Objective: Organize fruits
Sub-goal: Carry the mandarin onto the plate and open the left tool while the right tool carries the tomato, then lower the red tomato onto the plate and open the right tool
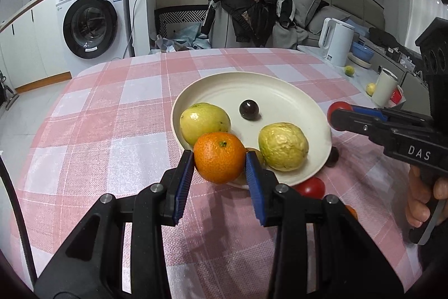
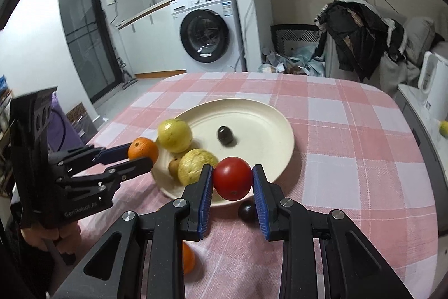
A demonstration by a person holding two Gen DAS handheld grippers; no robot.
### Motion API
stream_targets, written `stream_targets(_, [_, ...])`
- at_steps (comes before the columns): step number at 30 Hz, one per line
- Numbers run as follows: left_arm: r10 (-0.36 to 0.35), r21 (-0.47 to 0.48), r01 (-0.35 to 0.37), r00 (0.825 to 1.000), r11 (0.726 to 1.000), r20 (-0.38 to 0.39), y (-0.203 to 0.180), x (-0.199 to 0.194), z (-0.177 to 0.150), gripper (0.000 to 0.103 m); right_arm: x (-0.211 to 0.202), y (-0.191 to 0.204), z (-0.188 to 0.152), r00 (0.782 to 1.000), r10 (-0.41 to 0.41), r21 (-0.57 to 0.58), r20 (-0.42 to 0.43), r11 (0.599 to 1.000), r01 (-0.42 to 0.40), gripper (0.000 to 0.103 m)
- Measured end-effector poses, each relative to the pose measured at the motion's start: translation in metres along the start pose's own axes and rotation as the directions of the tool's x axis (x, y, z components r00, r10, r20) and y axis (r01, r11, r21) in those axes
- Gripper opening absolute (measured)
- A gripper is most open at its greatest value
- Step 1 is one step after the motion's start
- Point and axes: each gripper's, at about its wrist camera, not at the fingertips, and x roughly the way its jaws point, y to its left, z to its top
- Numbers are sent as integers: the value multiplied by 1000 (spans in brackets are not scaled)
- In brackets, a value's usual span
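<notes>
Pink-and-white checked tablecloth (image 1: 112,114), cream plate (image 1: 280,91) (orange mandarin (image 1: 218,159), red tomato (image 2: 232,177)).

Black tongs (image 1: 219,159), blue ribbed pads (image 1: 183,181), silver screws, white "DAS" lettering.

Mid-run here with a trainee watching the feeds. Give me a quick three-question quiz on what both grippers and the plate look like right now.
1. True or false: the left gripper is empty.
2. Which fruit sits between the fingers of the right gripper? A) yellow guava B) red tomato C) dark plum
3. Fill in: the small dark fruit lying alone in the middle of the cream plate is touching ____ other fruits.

Key
1. False: it is shut on the orange mandarin, held over the plate's near rim.
2. B: the red tomato.
3. No: it lies apart from both yellow guavas.
</notes>
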Motion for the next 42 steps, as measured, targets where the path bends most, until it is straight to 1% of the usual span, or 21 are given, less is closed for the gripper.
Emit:
stream_targets(5, [-2, -1, 2, 1000, 1000, -13, 0, 11, 5, 35, 11, -11, 2, 1000, -3, 61, -6, 998, 3, 29])
stream_targets(10, [-2, 6, 2, 999, 1000, -36, -2, 20, 9, 35, 19, -15, 4, 1000, -10, 80, -12, 997, 11, 29])
stream_targets(20, [-6, -1, 6, 999, 1000, -37, -7, 34, 19, 35, 33, -21, 12, 1000, -19, 112, -19, 994, 21, 29])
stream_targets(30, [-5, 8, 6, 999, 1000, -35, -11, 37, 21, 35, 49, -30, 12, 999, -21, 161, -47, 987, 28, 29])
stream_targets(42, [-6, 25, 7, 999, 1000, -32, -12, 35, 20, 35, 47, -33, 12, 999, -4, 188, -43, 982, 12, 29])
